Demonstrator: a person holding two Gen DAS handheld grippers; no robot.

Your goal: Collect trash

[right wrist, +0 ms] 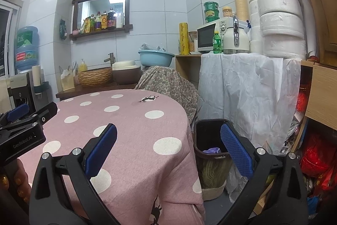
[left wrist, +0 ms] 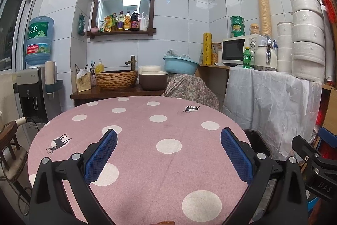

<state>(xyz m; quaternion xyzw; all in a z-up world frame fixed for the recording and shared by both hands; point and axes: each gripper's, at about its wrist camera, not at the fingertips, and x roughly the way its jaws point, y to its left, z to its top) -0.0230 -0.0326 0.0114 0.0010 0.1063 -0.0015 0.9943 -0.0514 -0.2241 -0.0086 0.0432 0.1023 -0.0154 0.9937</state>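
I am holding my left gripper (left wrist: 168, 151) over the pink dotted table (left wrist: 147, 119), fingers spread wide, gripping nothing. My right gripper (right wrist: 168, 151) is hovering at the table's right edge, fingers likewise spread and empty. No trash is showing on the cloth in either view. The dark bin (right wrist: 210, 153) is standing on the floor just beside the table, with a crumpled purple piece (right wrist: 211, 150) already lying inside. Judging by that piece, any remaining scrap should be light, soft and crushable; I am planning to pinch across its bulk, not an edge, since thin wrapper may slip between the pads.
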